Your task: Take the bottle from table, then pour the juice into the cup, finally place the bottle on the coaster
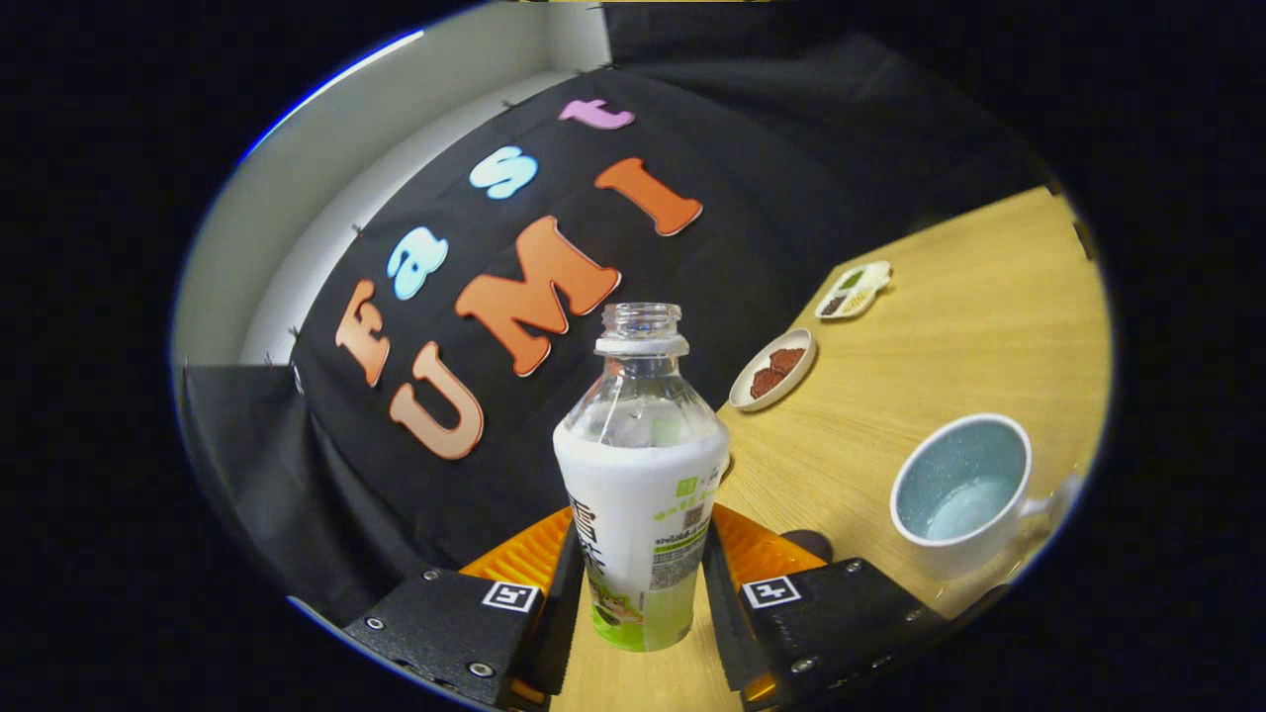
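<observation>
Both fingers of the gripper (641, 593) press on the uncapped bottle (641, 475), holding it upright over the table (949, 326); right of the bottle sits the cup (964, 489).

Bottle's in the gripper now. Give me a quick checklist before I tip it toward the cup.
1. Grip: gripper fingers press both sides of the bottle: ok.
2. Cap off, neck open: ok.
3. Cup upright, mouth open, off to the fingers' right: ok.
4. Juice level in bottle: cannot tell.
5. Path to the cup over bare table; dish lies farther back: ok.
6. Coaster location: cannot tell.
</observation>
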{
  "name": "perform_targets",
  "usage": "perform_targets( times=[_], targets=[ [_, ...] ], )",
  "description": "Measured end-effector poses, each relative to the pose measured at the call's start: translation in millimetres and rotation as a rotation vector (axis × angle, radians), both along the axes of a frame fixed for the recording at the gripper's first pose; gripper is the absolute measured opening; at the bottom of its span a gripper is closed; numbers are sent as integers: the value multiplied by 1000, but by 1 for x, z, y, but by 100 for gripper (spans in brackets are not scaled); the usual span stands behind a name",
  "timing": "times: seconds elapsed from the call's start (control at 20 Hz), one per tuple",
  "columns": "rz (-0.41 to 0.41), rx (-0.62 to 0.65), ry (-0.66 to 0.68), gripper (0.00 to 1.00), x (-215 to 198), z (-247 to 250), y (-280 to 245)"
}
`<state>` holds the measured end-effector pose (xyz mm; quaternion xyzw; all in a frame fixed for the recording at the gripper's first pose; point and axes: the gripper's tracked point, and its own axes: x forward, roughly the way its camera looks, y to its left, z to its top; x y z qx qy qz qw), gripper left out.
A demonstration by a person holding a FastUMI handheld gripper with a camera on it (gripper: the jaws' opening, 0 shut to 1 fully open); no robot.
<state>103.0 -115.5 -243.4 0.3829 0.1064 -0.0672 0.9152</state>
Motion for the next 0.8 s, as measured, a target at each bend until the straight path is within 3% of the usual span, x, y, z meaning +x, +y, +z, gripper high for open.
perform_targets(
  times=[0.45,0.65,0.8],
  targets=[
    [125,-527,104,60,31,-25,10],
    [159,-629,148,60,41,-45,16],
    [141,-672,157,60,48,-51,8]
  ],
)
